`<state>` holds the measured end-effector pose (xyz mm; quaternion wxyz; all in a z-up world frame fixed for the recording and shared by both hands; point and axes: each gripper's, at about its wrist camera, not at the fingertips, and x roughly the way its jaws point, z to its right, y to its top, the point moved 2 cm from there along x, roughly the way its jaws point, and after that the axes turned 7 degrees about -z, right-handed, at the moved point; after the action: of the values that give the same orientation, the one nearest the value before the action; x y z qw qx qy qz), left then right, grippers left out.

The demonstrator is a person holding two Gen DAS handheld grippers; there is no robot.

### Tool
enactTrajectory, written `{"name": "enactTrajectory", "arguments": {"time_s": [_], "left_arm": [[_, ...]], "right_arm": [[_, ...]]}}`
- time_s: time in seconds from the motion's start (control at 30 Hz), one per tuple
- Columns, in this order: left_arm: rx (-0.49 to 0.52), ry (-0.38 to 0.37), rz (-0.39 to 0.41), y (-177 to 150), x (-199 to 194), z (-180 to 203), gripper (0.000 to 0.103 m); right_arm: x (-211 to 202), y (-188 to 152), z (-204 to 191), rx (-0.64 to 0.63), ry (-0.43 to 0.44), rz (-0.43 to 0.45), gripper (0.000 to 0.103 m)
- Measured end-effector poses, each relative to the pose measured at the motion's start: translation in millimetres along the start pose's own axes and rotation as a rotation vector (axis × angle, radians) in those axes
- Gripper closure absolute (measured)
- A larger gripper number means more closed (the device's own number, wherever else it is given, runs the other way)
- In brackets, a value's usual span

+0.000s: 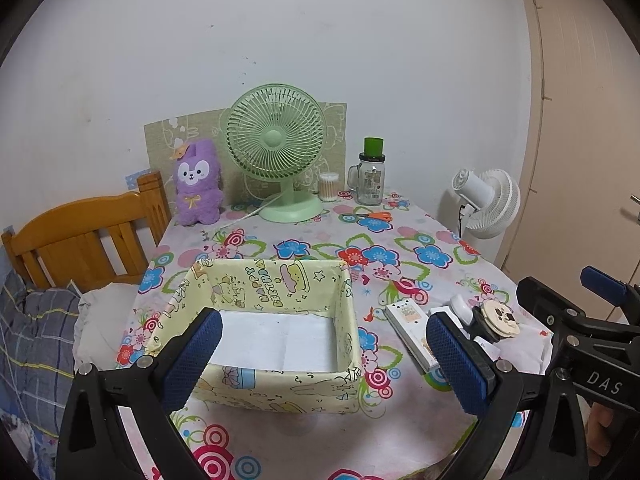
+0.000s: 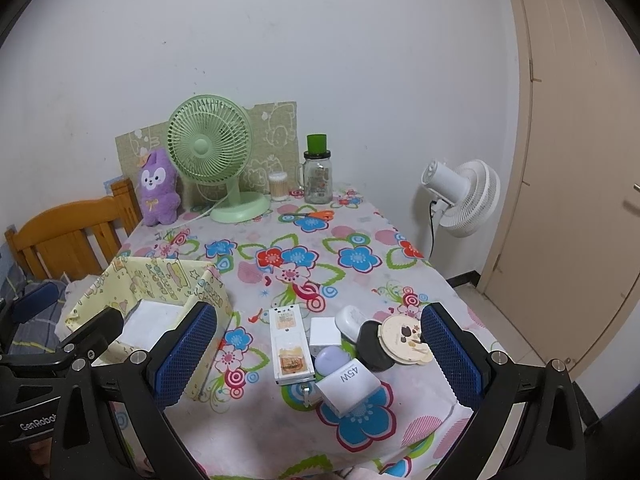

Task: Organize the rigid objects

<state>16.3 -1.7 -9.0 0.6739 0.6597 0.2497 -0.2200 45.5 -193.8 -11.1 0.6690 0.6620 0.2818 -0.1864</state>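
A yellow cartoon-print storage box (image 1: 280, 284) with a white bottom stands on the floral table; it also shows in the right wrist view (image 2: 160, 276). My left gripper (image 1: 324, 364) is open and empty just before the box. To its right lies a cluster: a white remote (image 2: 286, 344), a white 45W charger (image 2: 348, 386), a lilac earbud case (image 2: 332, 358), a white square block (image 2: 325, 330), a white oval case (image 2: 350, 320), a black round tin (image 2: 370, 346) and a cream round mirror (image 2: 404, 338). My right gripper (image 2: 318, 364) is open and empty, hovering near the cluster.
At the table's back stand a green fan (image 1: 276, 148), a purple plush (image 1: 198, 182), a cotton-swab jar (image 1: 329, 186), a glass jar with green lid (image 1: 370, 178) and orange scissors (image 1: 372, 216). A wooden chair (image 1: 80, 232) stands left, a white fan (image 2: 464, 196) and door right.
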Motion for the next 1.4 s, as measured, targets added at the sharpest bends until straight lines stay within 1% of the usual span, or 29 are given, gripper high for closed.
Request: {"name": "enactTrajectory", "arguments": {"time_s": [1.13,1.4], "left_arm": [[-0.007,0.003,0.010,4,-4,-8,0.000],[-0.014,-0.001,0.002,5,-5,-10,0.000]], "right_arm": [[-1,1,-3,-0.006,0.000,0.004,0.000],[-2,1,-4,-0.007,0.000,0.005,0.000]]}}
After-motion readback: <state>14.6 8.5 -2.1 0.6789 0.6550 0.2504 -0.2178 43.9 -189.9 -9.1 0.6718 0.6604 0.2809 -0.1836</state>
